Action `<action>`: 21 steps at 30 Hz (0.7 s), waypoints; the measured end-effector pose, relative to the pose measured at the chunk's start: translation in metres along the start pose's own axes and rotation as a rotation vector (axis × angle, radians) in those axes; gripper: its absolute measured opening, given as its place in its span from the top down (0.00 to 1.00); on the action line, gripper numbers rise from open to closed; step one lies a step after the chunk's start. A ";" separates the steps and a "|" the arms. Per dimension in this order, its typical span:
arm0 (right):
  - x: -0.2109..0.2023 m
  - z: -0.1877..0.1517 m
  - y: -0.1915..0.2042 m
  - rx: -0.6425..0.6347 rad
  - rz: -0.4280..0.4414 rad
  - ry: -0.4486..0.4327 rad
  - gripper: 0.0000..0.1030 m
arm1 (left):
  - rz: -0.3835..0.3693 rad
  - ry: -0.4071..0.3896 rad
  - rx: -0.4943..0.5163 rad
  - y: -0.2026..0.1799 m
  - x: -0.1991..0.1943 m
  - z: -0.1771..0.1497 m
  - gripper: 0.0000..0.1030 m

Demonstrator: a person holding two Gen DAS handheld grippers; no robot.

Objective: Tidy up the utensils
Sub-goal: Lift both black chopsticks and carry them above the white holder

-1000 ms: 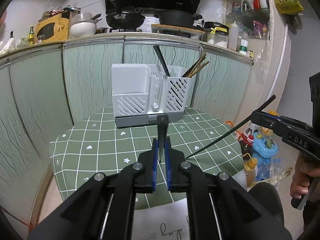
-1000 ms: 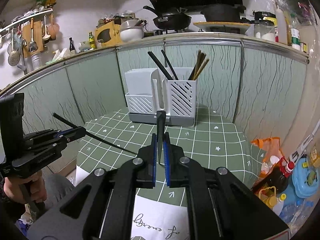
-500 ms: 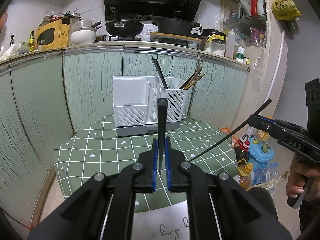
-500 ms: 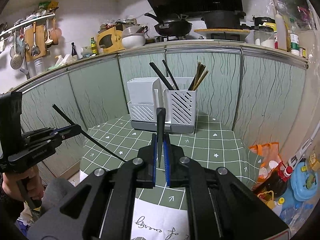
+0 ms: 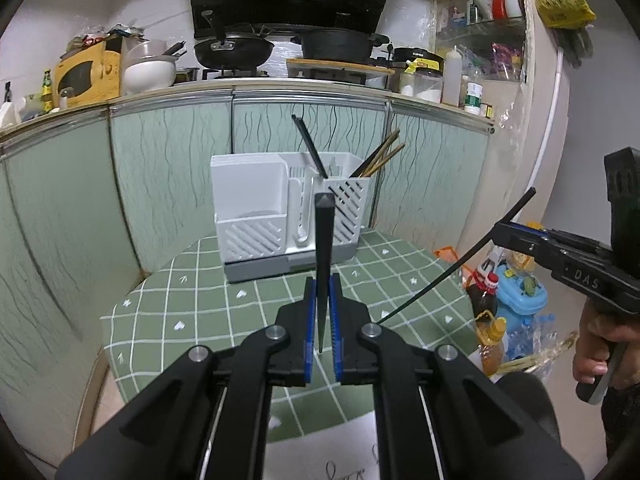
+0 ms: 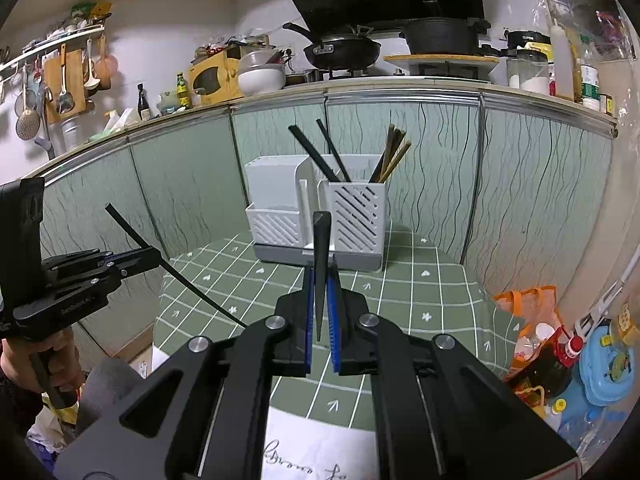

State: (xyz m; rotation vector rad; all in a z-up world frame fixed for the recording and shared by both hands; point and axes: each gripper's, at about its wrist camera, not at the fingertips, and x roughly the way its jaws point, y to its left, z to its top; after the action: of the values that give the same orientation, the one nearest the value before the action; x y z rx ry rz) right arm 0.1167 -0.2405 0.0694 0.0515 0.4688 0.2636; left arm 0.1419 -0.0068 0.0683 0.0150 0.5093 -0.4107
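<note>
In the left wrist view my left gripper point(image 5: 322, 284) is shut on a black chopstick point(image 5: 322, 240) that stands upright between the blue pads. My right gripper point(image 6: 320, 276) is likewise shut on another black chopstick point(image 6: 321, 248). Each gripper shows in the other's view with its stick slanting down toward the table: the right gripper point(image 5: 500, 231) at the right edge, the left gripper point(image 6: 154, 255) at the left edge. A white utensil holder point(image 5: 256, 208) point(image 6: 356, 216) stands at the table's far side, beyond both grippers. Its slotted right compartment holds black chopsticks point(image 6: 316, 156) and wooden chopsticks point(image 6: 392, 156).
The round table point(image 5: 200, 312) has a green checked cloth and stands against green cabinet doors point(image 5: 168, 176). Bottles and a blue container point(image 5: 520, 292) sit on the floor to the right. A white sheet of paper point(image 6: 320, 440) lies at the near table edge.
My left gripper has risen with its chopstick, so the holder and table sit lower in its view. The right gripper holds nearly still with its stick.
</note>
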 end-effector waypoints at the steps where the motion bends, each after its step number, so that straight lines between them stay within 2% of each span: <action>1: 0.002 0.005 -0.002 -0.001 -0.002 0.000 0.94 | -0.005 0.001 -0.001 0.001 0.004 0.006 0.94; 21: 0.027 0.131 -0.037 -0.028 -0.025 -0.042 0.94 | -0.041 -0.066 0.050 -0.019 0.051 0.137 0.94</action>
State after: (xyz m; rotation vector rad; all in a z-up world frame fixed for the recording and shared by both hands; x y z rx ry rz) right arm 0.2083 -0.2677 0.1699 0.0237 0.4240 0.2442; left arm 0.2401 -0.0596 0.1656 0.0392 0.4349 -0.4627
